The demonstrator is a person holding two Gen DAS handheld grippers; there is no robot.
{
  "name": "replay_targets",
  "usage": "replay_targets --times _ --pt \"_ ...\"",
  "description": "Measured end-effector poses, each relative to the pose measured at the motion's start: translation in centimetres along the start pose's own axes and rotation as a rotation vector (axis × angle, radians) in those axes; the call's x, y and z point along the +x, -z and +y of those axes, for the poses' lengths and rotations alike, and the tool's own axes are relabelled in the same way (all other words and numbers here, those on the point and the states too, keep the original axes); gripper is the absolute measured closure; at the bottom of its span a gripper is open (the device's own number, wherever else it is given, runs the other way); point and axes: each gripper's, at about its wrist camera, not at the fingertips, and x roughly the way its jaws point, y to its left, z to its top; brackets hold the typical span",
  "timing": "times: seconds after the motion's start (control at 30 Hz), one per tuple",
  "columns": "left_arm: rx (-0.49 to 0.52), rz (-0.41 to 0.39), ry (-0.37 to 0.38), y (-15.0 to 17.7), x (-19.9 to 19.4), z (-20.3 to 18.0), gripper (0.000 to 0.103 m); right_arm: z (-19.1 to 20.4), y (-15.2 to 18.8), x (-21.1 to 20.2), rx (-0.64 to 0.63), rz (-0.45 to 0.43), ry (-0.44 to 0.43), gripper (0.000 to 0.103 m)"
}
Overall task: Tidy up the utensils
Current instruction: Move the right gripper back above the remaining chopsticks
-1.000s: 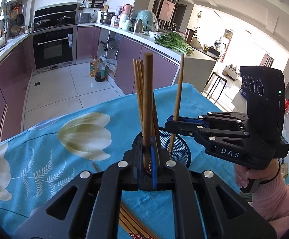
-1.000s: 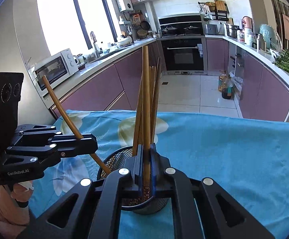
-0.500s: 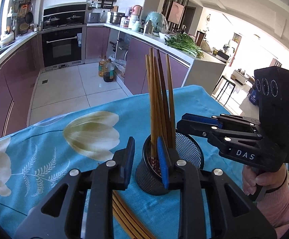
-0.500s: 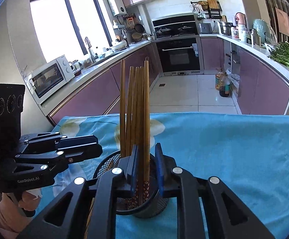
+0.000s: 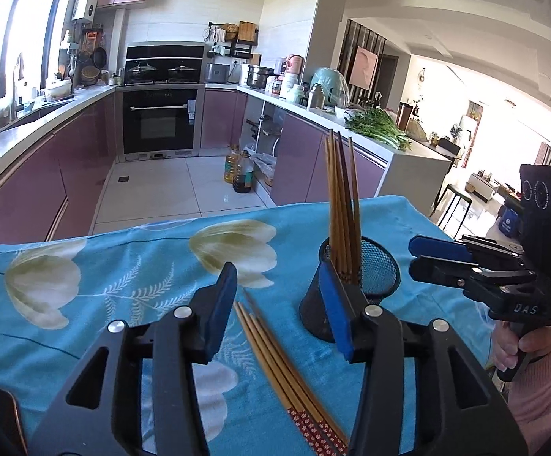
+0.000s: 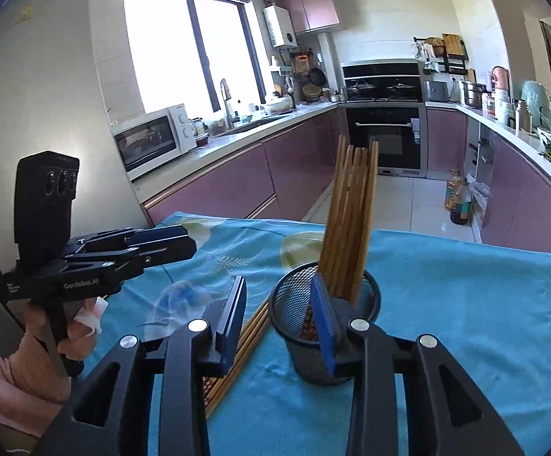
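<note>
The left gripper (image 5: pixel 275 304) has just been opening its jaws and holds nothing; the loose chopsticks (image 5: pixel 275 357) lie on the cloth (image 5: pixel 85 296) right below the gap, running toward 5 o'clock in its view. The right gripper (image 6: pixel 279 323) has likewise just been opening and is empty, its right pad in front of the cup (image 6: pixel 324 326). The cup stands at 1 o'clock from the left gripper and holds a bundle of upright chopsticks (image 5: pixel 341 205). The next step is probably another pickup from the flat pile. To do it well, tip the left jaws down across one stick, not along it, close near its middle, and lift clear before swinging to the cup, keeping away from the standing bundle.
</note>
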Motion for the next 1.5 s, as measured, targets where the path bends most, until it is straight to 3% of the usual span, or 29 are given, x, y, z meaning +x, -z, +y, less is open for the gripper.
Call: replay_targets --times 0.2,0.5,0.9,1.5 --pt "-0.012 0.047 -0.083 3.1 -0.3 1.1 0.044 2.0 3.2 2.5 -0.031 0.102 -0.038 0.061" --pt "-0.036 0.151 -0.122 6.9 1.2 1.8 0.044 3.1 6.5 6.5 0.002 0.235 -0.031 0.061" --pt "-0.035 0.228 -0.130 9.1 2.9 1.4 0.044 3.8 7.6 7.6 -0.011 0.283 0.009 0.061" --pt "-0.022 0.259 -0.124 9.7 3.8 1.0 0.044 3.8 8.1 7.6 -0.036 0.302 0.043 0.061"
